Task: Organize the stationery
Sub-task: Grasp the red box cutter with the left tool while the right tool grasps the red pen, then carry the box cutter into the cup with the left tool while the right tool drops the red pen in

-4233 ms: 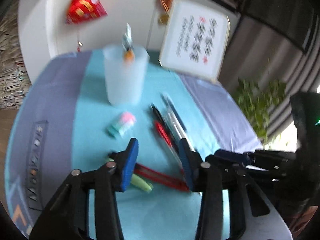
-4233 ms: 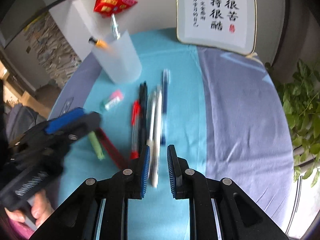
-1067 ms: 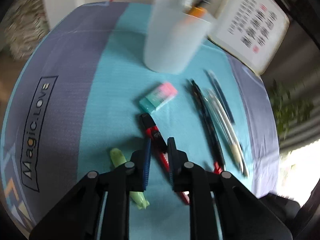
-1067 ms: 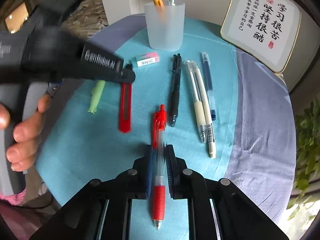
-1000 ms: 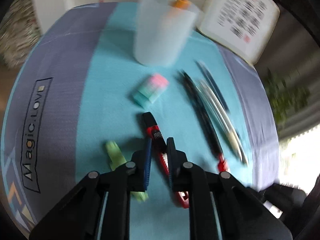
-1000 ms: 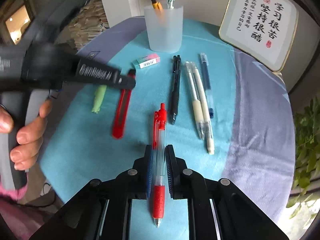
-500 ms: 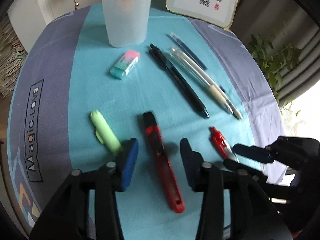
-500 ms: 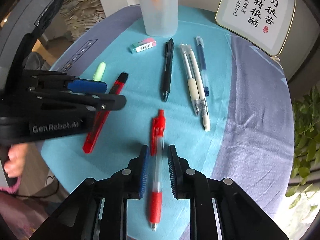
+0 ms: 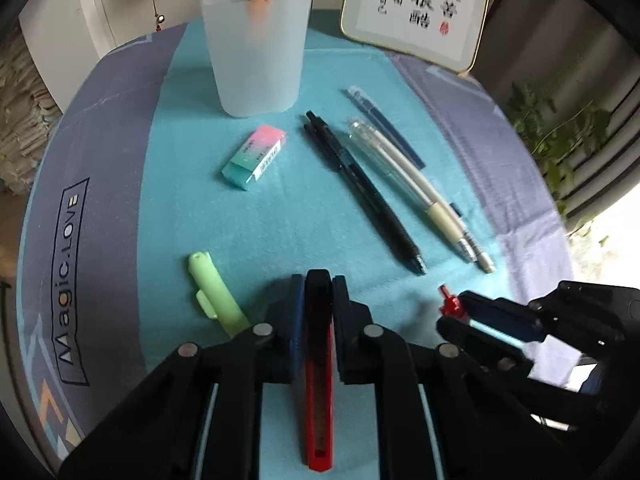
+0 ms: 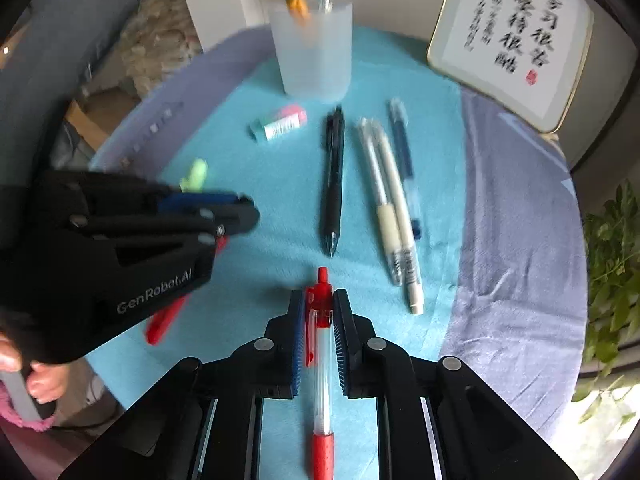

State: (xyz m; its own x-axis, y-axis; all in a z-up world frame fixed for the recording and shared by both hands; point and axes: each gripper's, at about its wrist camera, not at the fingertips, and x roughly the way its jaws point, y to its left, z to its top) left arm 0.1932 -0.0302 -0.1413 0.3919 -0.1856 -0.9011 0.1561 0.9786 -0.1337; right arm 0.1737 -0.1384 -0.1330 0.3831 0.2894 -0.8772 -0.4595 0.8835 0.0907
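Observation:
My left gripper (image 9: 318,285) is shut on a red utility knife (image 9: 319,380), which runs back between its fingers. My right gripper (image 10: 319,300) is shut on a red pen (image 10: 321,364). A frosted cup (image 9: 256,46) with an orange pen in it stands at the back of the teal mat. On the mat lie a pink-green eraser (image 9: 255,157), a green highlighter (image 9: 212,294), a black pen (image 9: 362,190), two white pens (image 9: 420,196) and a blue pen (image 9: 384,130).
A framed calligraphy plaque (image 9: 418,8) leans at the back right. A plant (image 9: 560,128) stands beyond the table's right edge. The round table has a purple-grey cloth (image 9: 92,184) around the teal mat.
Both grippers were open half a second ago around the knife and the red pen; now each has shut on its item. The right gripper view shifted closer to the cup.

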